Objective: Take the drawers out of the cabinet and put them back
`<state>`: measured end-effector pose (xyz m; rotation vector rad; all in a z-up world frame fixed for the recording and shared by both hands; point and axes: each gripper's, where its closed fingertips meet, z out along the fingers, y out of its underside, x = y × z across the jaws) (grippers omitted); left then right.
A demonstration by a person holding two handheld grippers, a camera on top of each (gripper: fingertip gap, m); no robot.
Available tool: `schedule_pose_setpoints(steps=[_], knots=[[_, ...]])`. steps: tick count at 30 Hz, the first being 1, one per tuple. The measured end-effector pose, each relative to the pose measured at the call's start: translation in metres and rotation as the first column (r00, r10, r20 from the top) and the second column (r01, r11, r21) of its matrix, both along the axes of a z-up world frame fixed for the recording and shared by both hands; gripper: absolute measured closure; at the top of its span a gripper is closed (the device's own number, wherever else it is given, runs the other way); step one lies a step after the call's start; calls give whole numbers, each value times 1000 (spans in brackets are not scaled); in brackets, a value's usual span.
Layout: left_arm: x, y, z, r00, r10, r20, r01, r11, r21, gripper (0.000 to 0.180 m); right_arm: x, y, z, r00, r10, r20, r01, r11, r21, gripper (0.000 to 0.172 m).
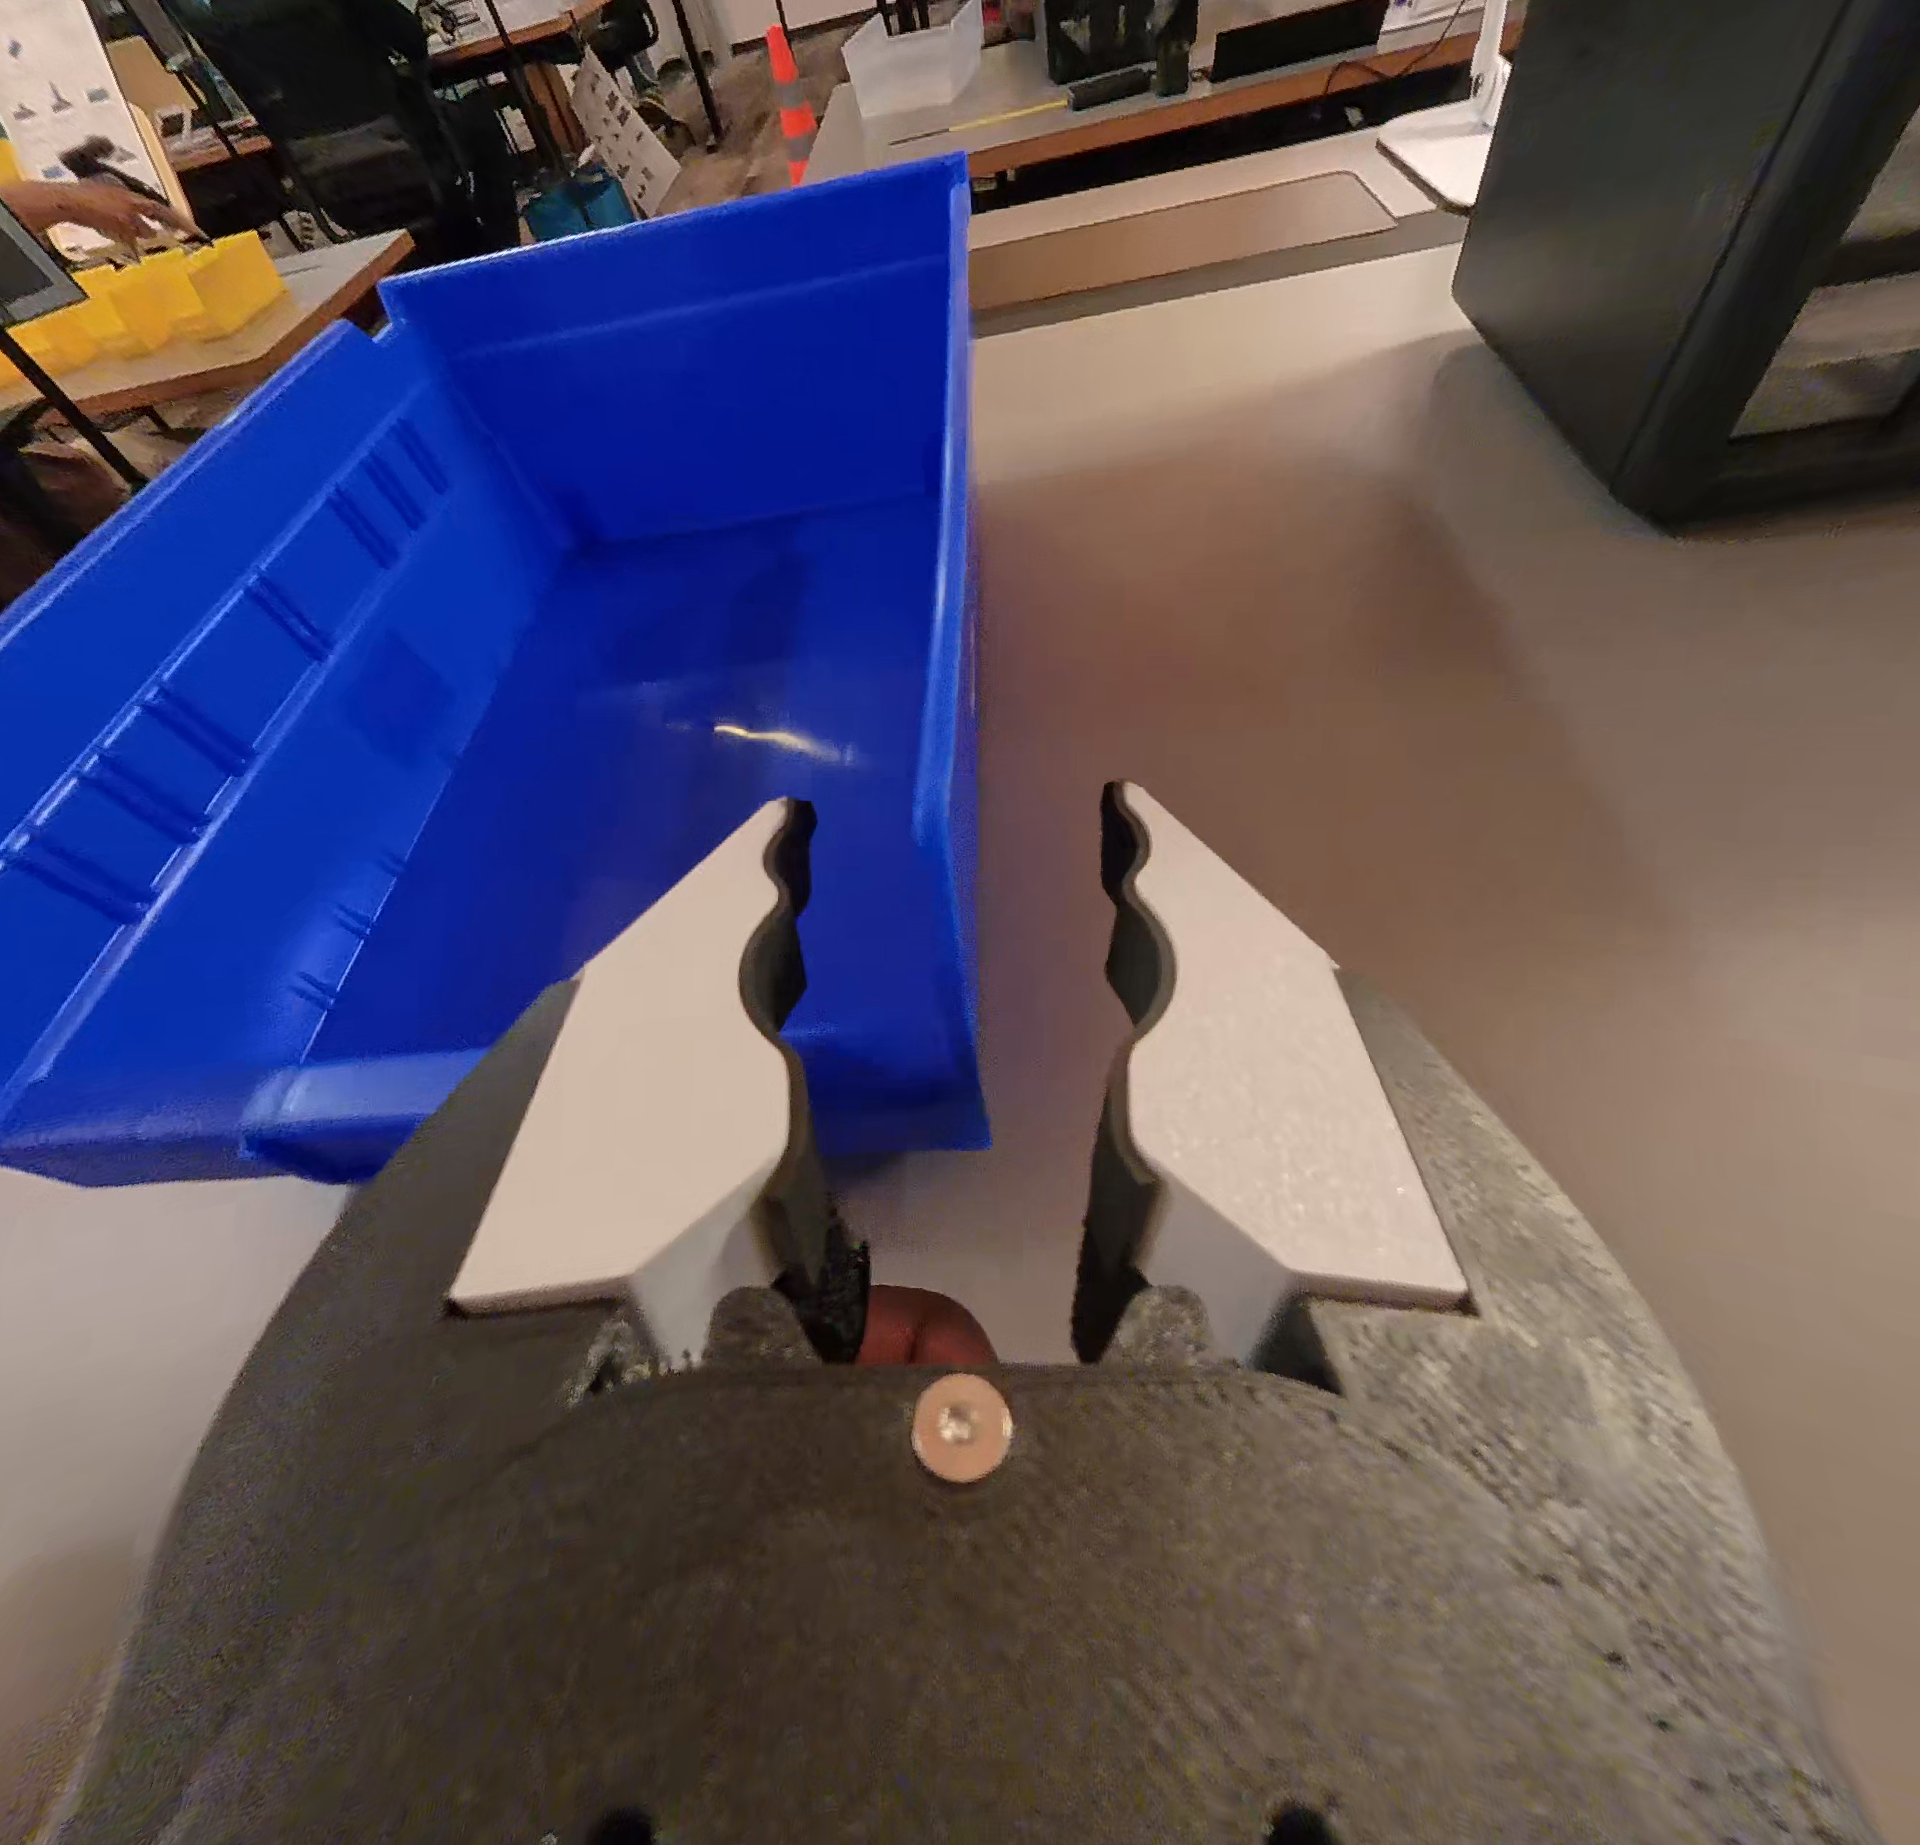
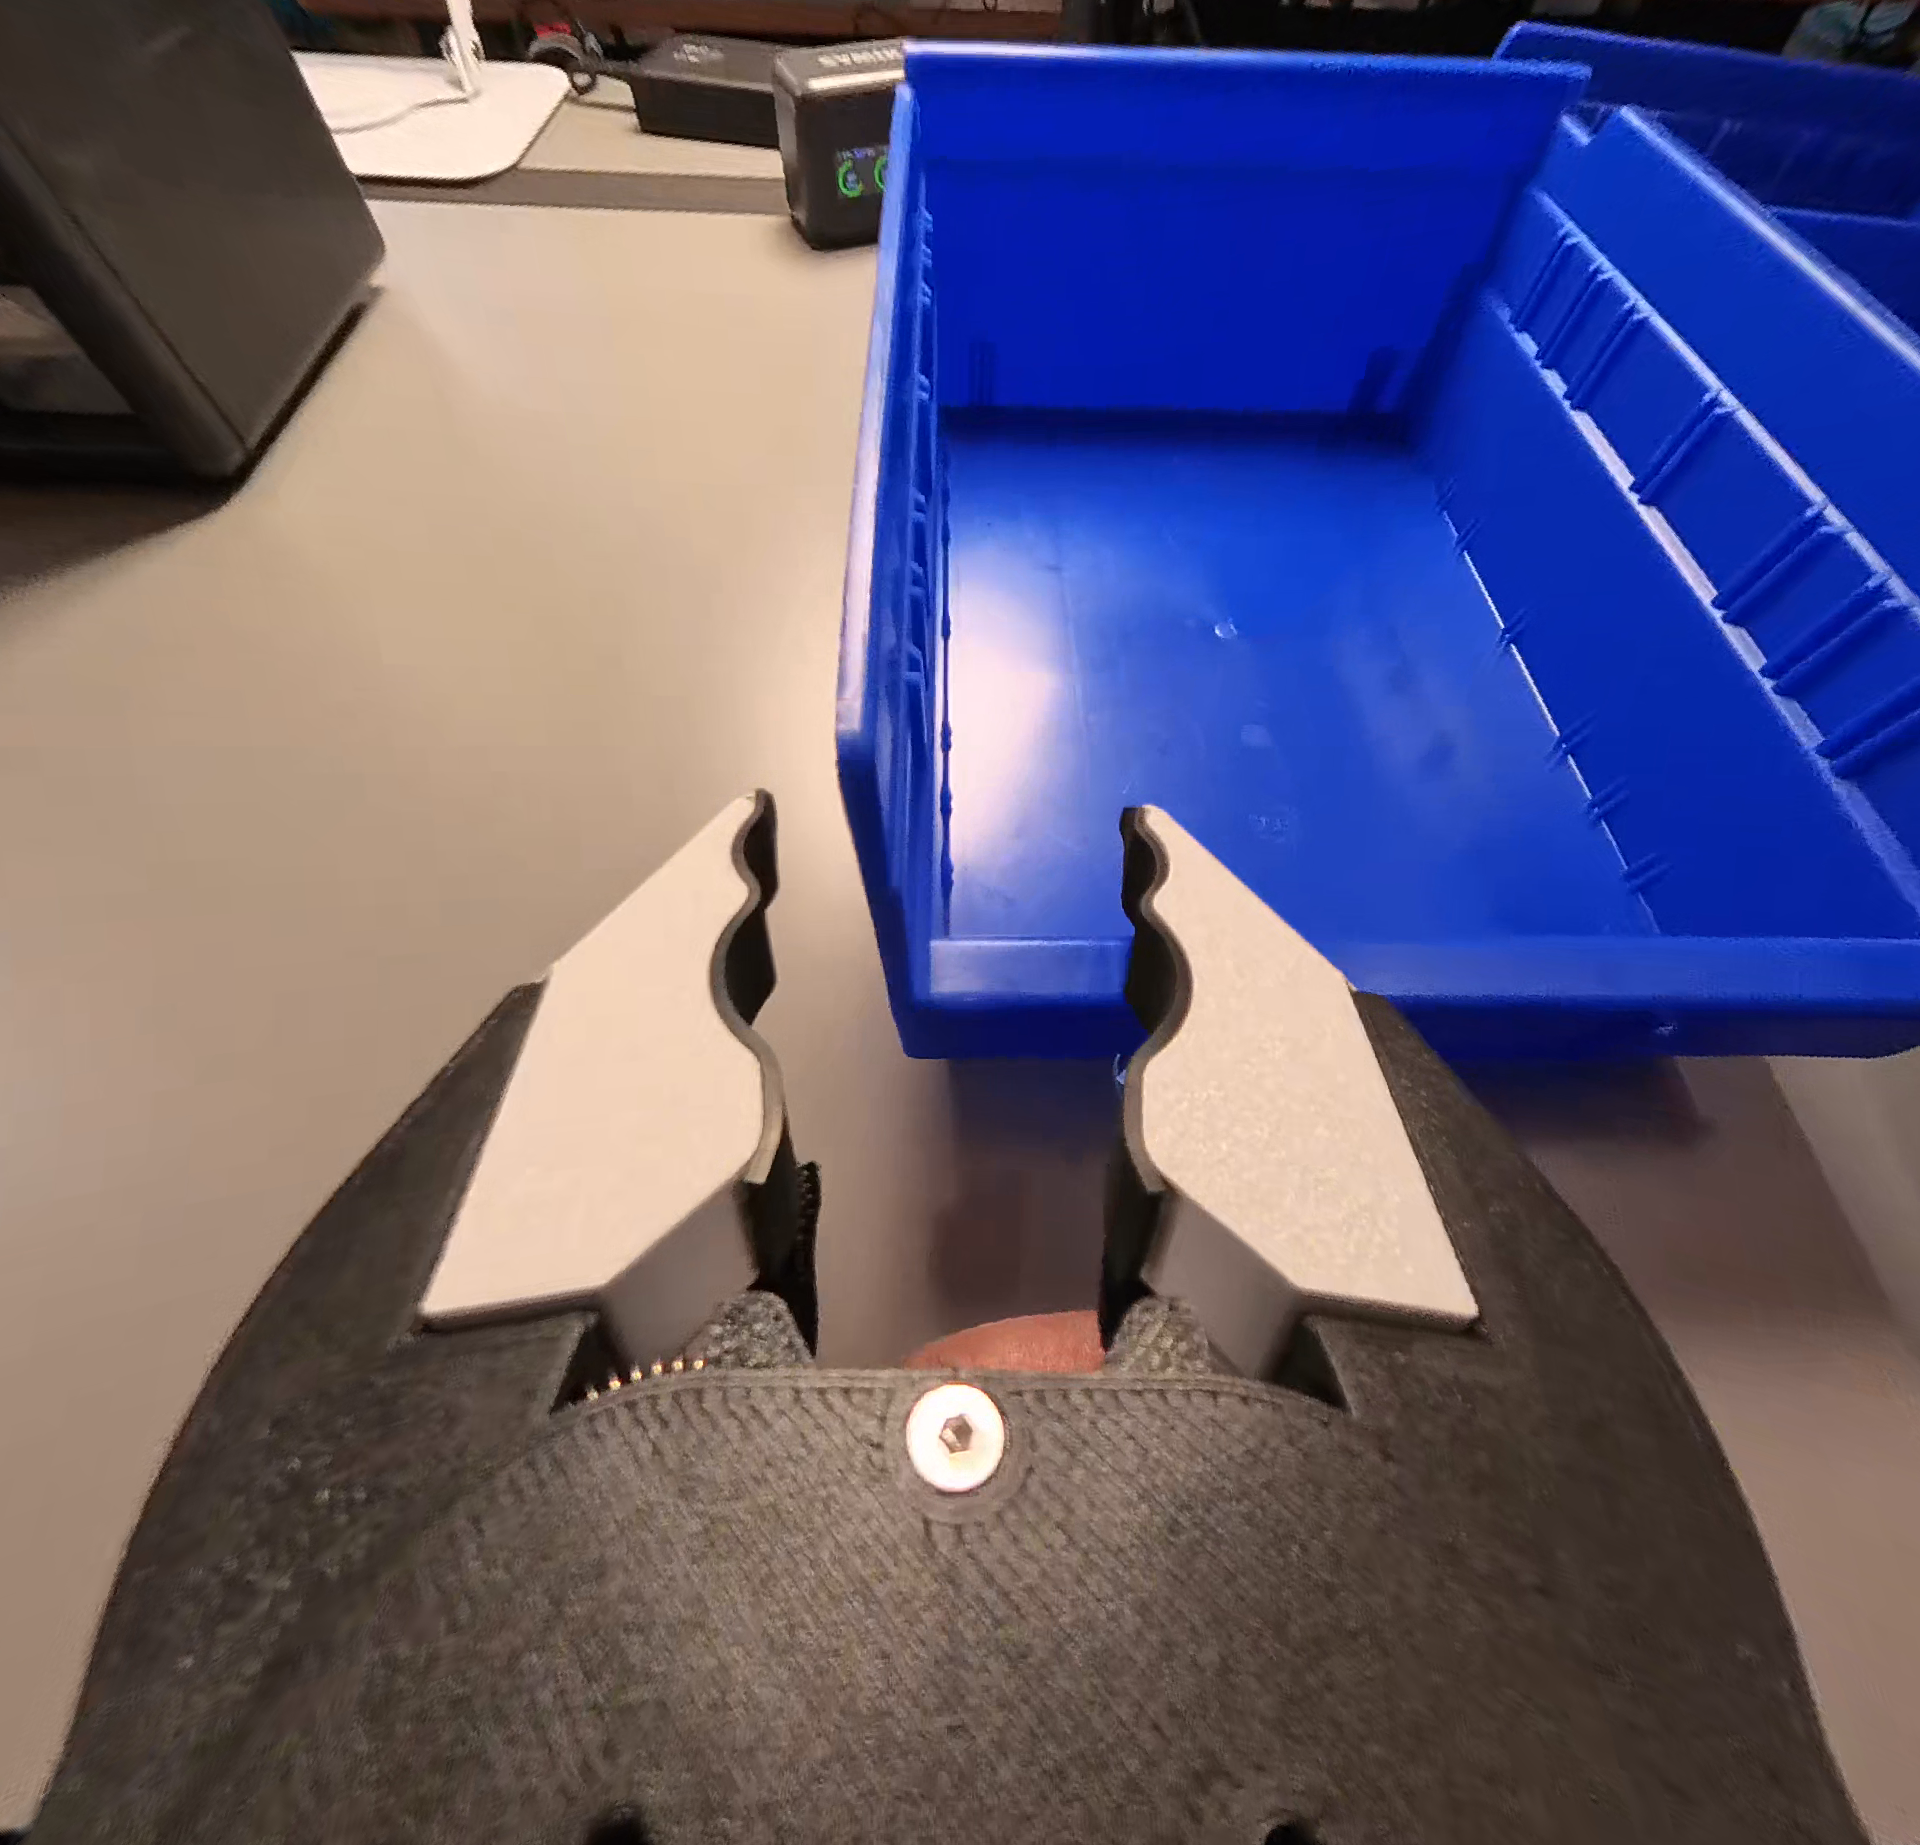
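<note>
looking along the left hand-held gripper point(image 1: 951, 798), its jaws stood apart astride the right wall of a blue drawer point(image 1: 675, 424) on the grey worktop point(image 1: 1351, 704), pressing nothing. rigid, slick, light plastic, likely; the thin wall rim suited a pinch. cabinet point(image 1: 1683, 216) was cut off at right. right view: right hand-held gripper point(image 2: 948, 803) likewise apart, over the near left corner of a drawer point(image 2: 1247, 600); another drawer point(image 2: 1766, 133) was cropped.

Nothing readable is reported: a black power unit point(image 2: 831, 154) behind the blue drawer point(image 2: 1299, 652) bears upside-down lettering, probably a brand, and green dials.
</note>
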<state>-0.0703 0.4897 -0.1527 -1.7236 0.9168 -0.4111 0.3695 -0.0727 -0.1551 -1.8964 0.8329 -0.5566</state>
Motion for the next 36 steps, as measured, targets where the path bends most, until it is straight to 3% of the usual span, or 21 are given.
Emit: schedule_pose_setpoints(steps=[3, 6, 12, 15, 17, 29, 36], knots=[[5, 6, -1, 999, 15, -39, -14, 999, 31, 132, 9, -3, -5, 999, -51, 6, 51, 998, -30, 114], [8, 10, -1, 998, 27, -51, -24, 998, 59, 152, 14, -4, -4, 997, -77, 27, 78, 996, -32, 132], [10, 10, 1, 997, 35, -68, -27, 993, 112, 176, 16, 3, 5, 993, -84, 88, 86, 996, -16, 144], [11, 6, 1, 997, 24, -67, -16, 993, 116, 177, 11, 12, 5, 994, -45, 95, 47, 999, -22, 167], [9, -1, 2, 998, 8, -64, -1, 994, 108, 177, 8, 12, 5, 993, -33, 116, 38, 998, -41, 167], [-20, -100, 10, 969, -243, -41, 247, 963, 111, 178, -67, 6, 5, 979, 160, 123, -153, 986, -62, 168], [-47, -169, 26, 876, -482, 19, 477, 871, 113, 178, -130, 1, 6, 922, 370, 116, -364, 929, -66, 167]])
